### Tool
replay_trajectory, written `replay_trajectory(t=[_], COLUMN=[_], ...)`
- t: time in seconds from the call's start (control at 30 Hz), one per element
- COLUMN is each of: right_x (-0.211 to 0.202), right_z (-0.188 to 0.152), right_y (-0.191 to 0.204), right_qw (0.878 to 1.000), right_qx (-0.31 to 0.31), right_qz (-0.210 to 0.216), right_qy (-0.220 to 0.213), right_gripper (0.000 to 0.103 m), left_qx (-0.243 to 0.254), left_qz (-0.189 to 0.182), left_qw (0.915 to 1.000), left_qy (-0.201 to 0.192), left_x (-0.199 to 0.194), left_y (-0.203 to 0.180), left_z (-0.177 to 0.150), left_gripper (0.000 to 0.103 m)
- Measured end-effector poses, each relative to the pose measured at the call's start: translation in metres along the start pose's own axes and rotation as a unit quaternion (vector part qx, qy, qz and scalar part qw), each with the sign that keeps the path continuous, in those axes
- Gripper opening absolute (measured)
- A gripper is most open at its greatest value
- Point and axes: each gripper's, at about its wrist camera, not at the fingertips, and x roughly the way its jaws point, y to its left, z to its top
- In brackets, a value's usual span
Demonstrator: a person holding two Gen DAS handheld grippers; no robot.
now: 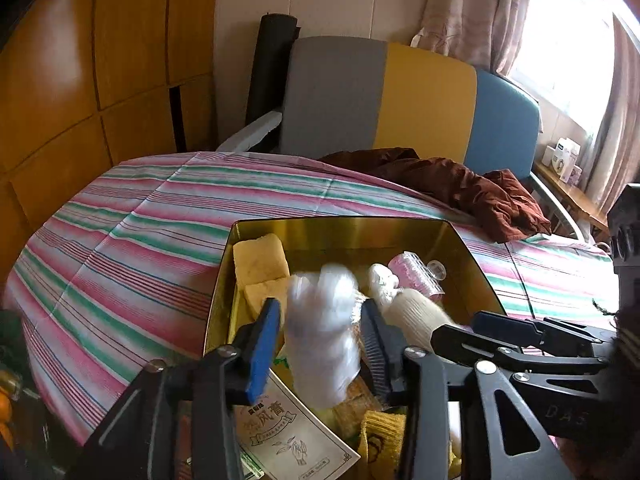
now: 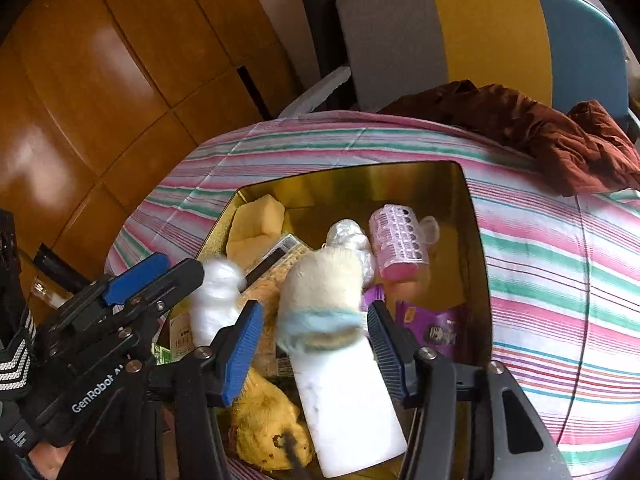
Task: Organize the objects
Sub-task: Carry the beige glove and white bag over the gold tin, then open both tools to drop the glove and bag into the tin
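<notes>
A gold tin box (image 1: 344, 232) (image 2: 476, 264) sits on the striped bed, full of small items. In the left wrist view, my left gripper (image 1: 320, 334) is open, its fingers either side of a blurred crumpled clear plastic bag (image 1: 324, 332) over the box. In the right wrist view, my right gripper (image 2: 314, 340) is open around a white tube with a cream and blue cloth cap (image 2: 328, 320). The box also holds yellow sponges (image 1: 260, 264) (image 2: 256, 228), a pink hair roller (image 1: 416, 276) (image 2: 400, 240), a purple packet (image 2: 436, 328) and a printed paper packet (image 1: 288, 428).
A dark red garment (image 1: 460, 188) (image 2: 540, 132) lies on the striped sheet (image 1: 140, 232) behind the box. A grey, yellow and blue headboard (image 1: 400, 100) stands beyond. Wooden wardrobe panels (image 1: 80, 80) are on the left. A side shelf (image 1: 568, 184) with small boxes is at right.
</notes>
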Motion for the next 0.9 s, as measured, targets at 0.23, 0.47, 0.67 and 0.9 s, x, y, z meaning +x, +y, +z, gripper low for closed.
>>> replay_trajectory(t=[0.23,0.47,0.67,0.9], right_x=[-0.016,-0.030,-0.043,-0.055], right_z=[-0.005,-0.014,-0.022,-0.038], right_y=[-0.002,-0.005,-0.001,0.004], right_qw=[1.000,0.998,0.993,0.986], right_qx=[0.004,0.006,-0.017,-0.033], right_qz=[-0.016,-0.048,-0.095,-0.141], right_qy=[-0.015,-0.038,-0.062,-0.082], right_gripper=[0.055,0.063,0.065,0.065], left_qx=[0.006,0.010,0.009,0.011], left_qz=[0.003,0.003,0.007,0.023], left_qw=[0.9998,0.9995,0.9994,0.9989], left_qy=[-0.018,-0.028,-0.033,-0.039], left_x=[-0.015,-0.027,-0.038,-0.051], left_y=[-0.002,-0.004,-0.006,-0.007], left_z=[0.001,-0.002,-0.009,-0.020], left_gripper=[0.047,0.053,0.062,0.082])
